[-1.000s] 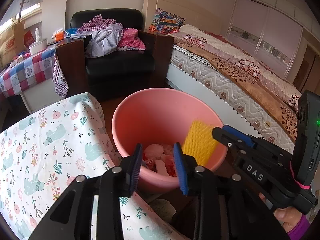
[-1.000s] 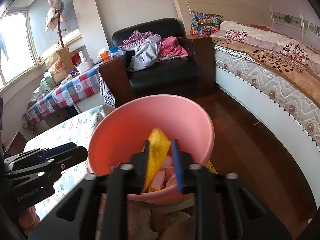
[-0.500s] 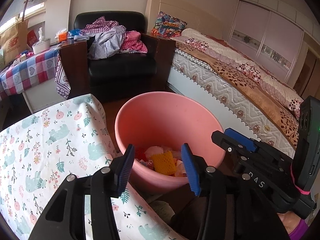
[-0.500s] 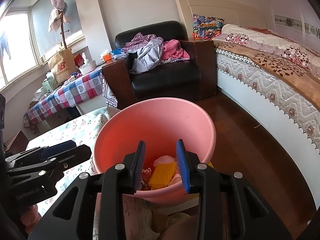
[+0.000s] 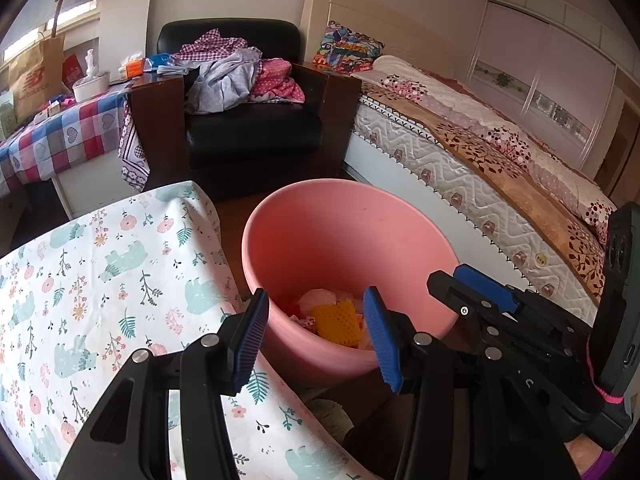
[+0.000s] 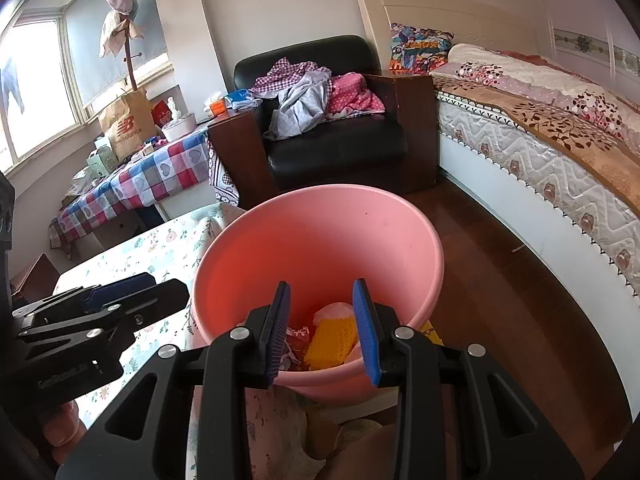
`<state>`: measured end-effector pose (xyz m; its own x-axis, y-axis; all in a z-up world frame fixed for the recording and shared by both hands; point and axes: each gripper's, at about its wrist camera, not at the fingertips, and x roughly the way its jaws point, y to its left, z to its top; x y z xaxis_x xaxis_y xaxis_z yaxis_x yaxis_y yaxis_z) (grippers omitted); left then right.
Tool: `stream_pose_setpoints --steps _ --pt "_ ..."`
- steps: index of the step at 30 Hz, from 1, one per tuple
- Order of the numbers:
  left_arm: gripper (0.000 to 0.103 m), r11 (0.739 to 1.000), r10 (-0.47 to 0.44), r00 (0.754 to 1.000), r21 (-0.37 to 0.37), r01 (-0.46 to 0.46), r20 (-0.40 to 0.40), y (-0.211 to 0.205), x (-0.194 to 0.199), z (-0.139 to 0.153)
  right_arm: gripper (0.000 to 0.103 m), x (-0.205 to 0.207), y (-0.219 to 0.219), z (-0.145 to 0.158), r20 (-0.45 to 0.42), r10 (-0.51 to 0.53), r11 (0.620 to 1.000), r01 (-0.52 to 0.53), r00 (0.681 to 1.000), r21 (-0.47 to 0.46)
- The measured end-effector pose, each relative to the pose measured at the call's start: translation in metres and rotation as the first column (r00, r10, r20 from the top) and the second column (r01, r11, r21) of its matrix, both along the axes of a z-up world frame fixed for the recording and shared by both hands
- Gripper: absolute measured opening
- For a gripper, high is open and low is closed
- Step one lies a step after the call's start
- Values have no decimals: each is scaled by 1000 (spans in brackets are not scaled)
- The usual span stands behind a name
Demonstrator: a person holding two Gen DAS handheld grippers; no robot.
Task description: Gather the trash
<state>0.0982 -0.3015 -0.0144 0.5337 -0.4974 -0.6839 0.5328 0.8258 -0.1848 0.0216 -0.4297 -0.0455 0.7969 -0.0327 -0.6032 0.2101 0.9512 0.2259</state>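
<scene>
A pink plastic bucket [image 5: 344,240] stands on the floor beside a table with a floral cloth [image 5: 100,280]; it also shows in the right wrist view [image 6: 320,240]. A yellow foam net [image 5: 337,322] lies inside it on pink and red scraps, also seen from the right wrist [image 6: 332,340]. My left gripper [image 5: 316,336] is open and empty, held over the table edge just before the bucket. My right gripper [image 6: 324,326] is open and empty above the bucket's near rim; it appears in the left wrist view [image 5: 480,300].
A black armchair [image 5: 248,120] piled with clothes stands behind the bucket. A bed [image 5: 480,152] runs along the right. A checked-cloth table [image 5: 68,136] with boxes and a paper bag is at the left. Dark wood floor [image 6: 520,300] lies between bucket and bed.
My right gripper opened and let go of the yellow foam net, which dropped into the bucket. My left gripper opened wider. Both grippers drew back a little.
</scene>
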Motion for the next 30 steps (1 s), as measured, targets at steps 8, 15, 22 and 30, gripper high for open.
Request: stream_pose_setpoints --steps 8,15,22,30 --pt "49 1000 16 1000 7 -17 11 2 0 0 33 1 10 1 -3 24 1000 -24 1000 -8" --pt "49 999 43 999 7 -43 21 8 0 2 33 1 20 2 -3 37 999 -38 999 -14" --pt "49 998 67 997 4 -67 26 14 0 4 33 1 25 4 0 52 998 -52 999 -22" --pt "49 996 88 995 7 -89 35 19 1 5 33 2 27 6 3 54 998 -54 999 -32"
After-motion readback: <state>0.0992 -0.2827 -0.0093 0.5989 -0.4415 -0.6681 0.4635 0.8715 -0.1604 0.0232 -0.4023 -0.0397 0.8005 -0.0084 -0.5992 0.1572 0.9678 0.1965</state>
